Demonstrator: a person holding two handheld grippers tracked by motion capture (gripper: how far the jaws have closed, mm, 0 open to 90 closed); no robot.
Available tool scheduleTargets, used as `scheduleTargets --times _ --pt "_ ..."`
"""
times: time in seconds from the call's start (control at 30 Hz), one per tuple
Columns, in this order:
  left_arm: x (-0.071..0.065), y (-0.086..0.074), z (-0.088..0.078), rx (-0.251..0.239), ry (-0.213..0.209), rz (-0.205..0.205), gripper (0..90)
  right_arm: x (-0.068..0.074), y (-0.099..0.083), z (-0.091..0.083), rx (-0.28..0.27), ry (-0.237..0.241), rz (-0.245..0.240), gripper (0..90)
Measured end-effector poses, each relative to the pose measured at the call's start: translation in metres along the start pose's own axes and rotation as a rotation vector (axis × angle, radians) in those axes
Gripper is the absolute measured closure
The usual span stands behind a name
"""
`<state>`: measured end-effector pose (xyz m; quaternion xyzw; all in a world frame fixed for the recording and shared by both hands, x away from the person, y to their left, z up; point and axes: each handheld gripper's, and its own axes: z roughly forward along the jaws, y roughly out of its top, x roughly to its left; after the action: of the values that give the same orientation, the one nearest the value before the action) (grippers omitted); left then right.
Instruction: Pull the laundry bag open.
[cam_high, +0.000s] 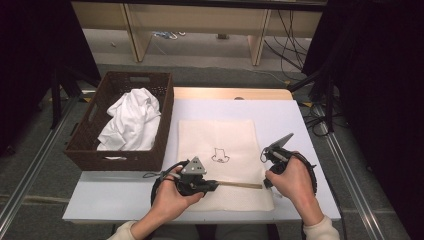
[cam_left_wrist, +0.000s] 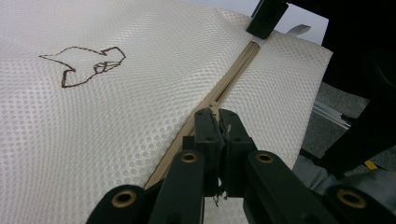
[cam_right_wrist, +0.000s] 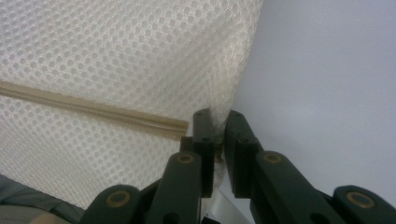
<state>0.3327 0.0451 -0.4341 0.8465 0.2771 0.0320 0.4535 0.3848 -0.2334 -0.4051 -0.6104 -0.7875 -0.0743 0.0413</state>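
Pinching mesh bag (cam_high: 220, 150): left hand-held gripper (cam_left_wrist: 219, 122) clamped on zipper pull (cam_left_wrist: 218, 116), right hand-held gripper (cam_right_wrist: 218, 125) on bag edge

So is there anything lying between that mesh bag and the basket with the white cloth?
Nothing visible does. The mesh bag lies flat right beside the brown basket, with bare table around it. Both grippers already pinch it: the left gripper at the zipper, the right gripper at its corner.

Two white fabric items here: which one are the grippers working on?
The flat mesh bag with the tan zipper, spread on the table. The left gripper pinches at its zipper and the right gripper its edge. The crumpled white cloth lies in the basket.
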Motion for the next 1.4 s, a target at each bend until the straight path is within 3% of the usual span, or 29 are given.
scheduleTargets --times 0.1,0.13,0.2,0.27,0.33,0.4,0.47,0.53,0.57,0.6,0.63,0.67,0.7,0.73,0.77,0.8,0.87,0.97,1.0,1.07,1.17,1.2,1.33,1.37,1.4 --pt "0.002 -0.001 0.0 -0.003 -0.008 0.01 87.1 0.0 0.0 0.0 -0.001 -0.002 0.001 84.4" --pt "0.001 -0.001 0.0 -0.002 -0.007 -0.012 87.1 -0.002 0.0 0.0 -0.015 -0.008 -0.032 84.4" --pt "0.001 -0.002 0.0 -0.003 -0.009 -0.011 87.1 -0.001 0.0 -0.001 -0.002 -0.002 -0.009 84.4" --pt "0.001 -0.001 -0.001 0.008 0.005 -0.004 87.1 -0.004 -0.001 0.001 -0.033 -0.001 -0.044 84.3" --pt "0.001 -0.002 -0.001 -0.002 -0.007 -0.008 87.1 -0.003 0.0 0.0 -0.015 -0.005 -0.021 84.3" --pt "0.001 -0.002 -0.003 0.001 0.002 -0.006 87.1 -0.006 0.0 0.002 -0.041 -0.004 -0.049 84.4" --pt "0.002 -0.003 -0.004 0.008 0.01 -0.007 87.1 -0.005 -0.001 0.002 -0.053 -0.008 -0.03 84.3" --pt "0.002 -0.004 -0.004 -0.001 0.004 -0.014 87.1 -0.002 -0.001 0.0 -0.016 -0.001 0.01 84.3" --pt "0.004 -0.004 -0.005 0.002 -0.002 0.012 87.1 -0.002 -0.001 0.0 -0.017 -0.009 0.002 84.3" --pt "0.004 -0.004 -0.005 0.006 0.004 0.014 87.1 -0.003 -0.001 0.0 -0.018 -0.006 0.003 84.3" --pt "0.003 -0.005 -0.005 0.0 0.002 -0.02 87.1 -0.006 0.0 0.0 -0.019 -0.005 -0.035 84.4" --pt "0.003 -0.005 -0.006 0.002 0.01 -0.018 87.1 -0.004 0.0 0.0 -0.004 -0.003 -0.01 84.3" --pt "0.004 -0.005 -0.006 0.003 0.008 0.0 87.1 -0.008 0.0 0.002 -0.03 -0.005 -0.052 84.3" --pt "0.004 -0.005 -0.007 0.003 0.008 0.005 87.1 -0.007 0.0 0.001 -0.024 -0.004 -0.044 84.3" --pt "0.004 -0.005 -0.007 0.002 0.008 0.004 87.1 -0.003 0.0 -0.001 0.0 -0.001 0.009 84.3" --pt "0.003 -0.006 -0.007 0.0 0.01 -0.018 87.1 -0.003 -0.001 -0.001 0.0 0.002 0.01 84.3" --pt "0.004 -0.005 -0.007 0.003 0.008 0.008 87.1 -0.004 0.0 -0.001 -0.002 0.002 0.001 84.3" --pt "0.003 -0.006 -0.009 -0.003 0.013 -0.022 87.1 -0.005 0.0 0.0 -0.012 -0.006 -0.013 84.3" --pt "0.005 -0.006 -0.01 0.004 0.013 0.002 87.1 -0.006 0.0 0.0 -0.008 -0.007 -0.018 84.3" --pt "0.005 -0.008 -0.011 -0.002 0.011 -0.017 87.1 -0.006 0.0 0.0 -0.007 -0.009 -0.005 84.3" --pt "0.006 -0.008 -0.013 0.002 0.019 -0.002 87.1 -0.006 0.0 -0.001 -0.005 -0.005 -0.001 84.3" --pt "0.005 -0.009 -0.013 -0.001 0.02 -0.024 87.1 -0.006 0.0 -0.001 -0.007 -0.008 -0.005 84.3" --pt "0.006 -0.011 -0.013 -0.013 0.011 -0.015 87.1 -0.006 0.0 0.0 -0.009 -0.004 -0.016 84.3" --pt "0.007 -0.011 -0.014 -0.005 0.012 -0.006 87.1 -0.009 0.0 0.001 -0.034 -0.007 -0.061 84.3" --pt "0.007 -0.01 -0.014 -0.004 0.014 -0.006 87.1 -0.009 0.0 0.001 -0.035 -0.007 -0.064 84.3"
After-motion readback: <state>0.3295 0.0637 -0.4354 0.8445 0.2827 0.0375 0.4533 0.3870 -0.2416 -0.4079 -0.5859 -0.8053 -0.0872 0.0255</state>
